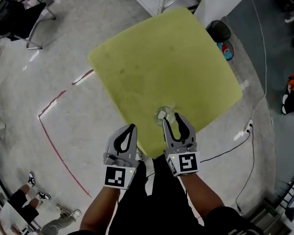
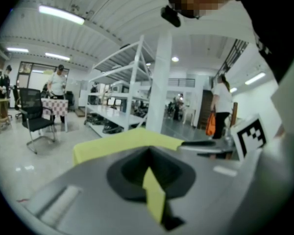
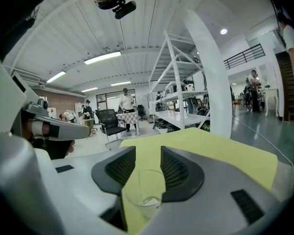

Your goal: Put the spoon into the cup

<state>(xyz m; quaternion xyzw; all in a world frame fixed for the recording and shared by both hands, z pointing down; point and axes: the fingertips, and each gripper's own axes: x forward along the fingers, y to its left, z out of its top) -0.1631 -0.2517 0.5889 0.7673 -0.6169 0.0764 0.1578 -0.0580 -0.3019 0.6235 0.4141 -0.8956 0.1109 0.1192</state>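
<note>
As R gripper (image 3: 146,153) gapes, cup (image 3: 143,195) sits btwn fingers (image 3: 179,173).

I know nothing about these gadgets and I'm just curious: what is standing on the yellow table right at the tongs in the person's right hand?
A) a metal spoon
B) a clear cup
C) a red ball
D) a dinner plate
B: the right gripper view shows a clear cup standing on the yellow table, right at the open right tongs.
</note>
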